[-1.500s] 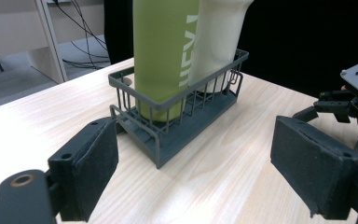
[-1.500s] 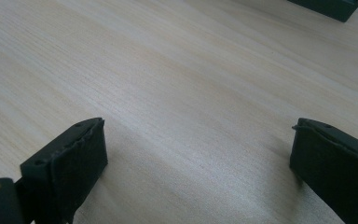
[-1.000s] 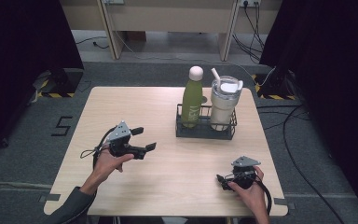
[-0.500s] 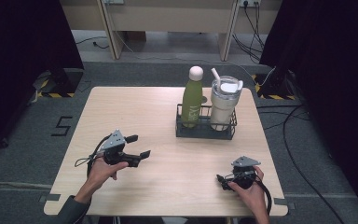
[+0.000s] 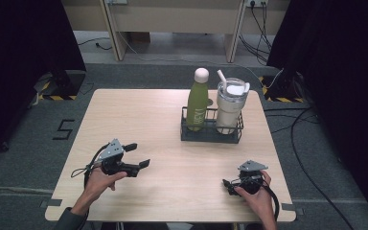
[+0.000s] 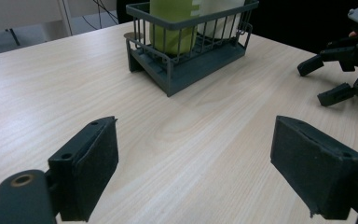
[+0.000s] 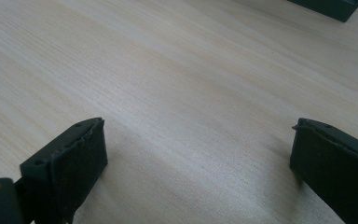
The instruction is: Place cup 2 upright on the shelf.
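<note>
My left gripper [image 5: 138, 155] is held just above the near-left part of the wooden table [image 5: 139, 115], its jaws wide open and pointing right with nothing between them. My right gripper [image 5: 227, 186] rests near the front right corner, open, with its jaws pointing left. In the left gripper view the open jaws [image 6: 196, 140] frame bare wood, with the right gripper [image 6: 342, 70] farther off. The right gripper view has its own open jaws [image 7: 196, 140] low over the tabletop.
A dark wire basket [image 5: 189, 135] stands at the back right of the table, holding a green bottle [image 5: 197, 103] on its left and a white tumbler with a straw [image 5: 230, 108] on its right. The basket [image 6: 177, 74] lies ahead of the left jaws.
My left gripper has drawn back toward the near edge of the table and a little lower. The right gripper has stayed put.
</note>
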Available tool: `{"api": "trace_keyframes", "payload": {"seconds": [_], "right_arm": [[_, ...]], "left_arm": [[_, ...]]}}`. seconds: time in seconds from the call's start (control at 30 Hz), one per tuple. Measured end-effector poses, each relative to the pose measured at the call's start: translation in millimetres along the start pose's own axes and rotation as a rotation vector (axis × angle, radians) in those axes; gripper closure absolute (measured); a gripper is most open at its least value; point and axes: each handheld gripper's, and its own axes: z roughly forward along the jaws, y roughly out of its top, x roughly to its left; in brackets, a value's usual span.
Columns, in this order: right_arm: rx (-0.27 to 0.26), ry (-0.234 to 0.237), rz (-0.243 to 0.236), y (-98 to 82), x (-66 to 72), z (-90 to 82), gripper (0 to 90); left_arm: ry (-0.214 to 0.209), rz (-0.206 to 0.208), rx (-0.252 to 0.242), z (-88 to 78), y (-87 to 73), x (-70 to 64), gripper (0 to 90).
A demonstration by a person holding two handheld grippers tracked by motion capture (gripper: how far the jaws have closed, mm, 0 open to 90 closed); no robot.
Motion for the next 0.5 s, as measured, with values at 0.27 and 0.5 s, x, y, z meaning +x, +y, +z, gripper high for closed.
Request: {"api": "trace_keyframes", "payload": {"seconds": [0.27, 0.5], "right_arm": [[0.0, 0.0, 0.0, 0.0, 0.0, 0.0, 4.2], [0.0, 0.0, 0.0, 0.1, 0.0, 0.2, 4.1]], "left_arm": [[0.001, -0.009, 0.033, -5.1, -16.4, -1.6, 14.9], [0.007, -0.005, 0.07, -8.0, -29.6, -4.8, 14.9]]}}
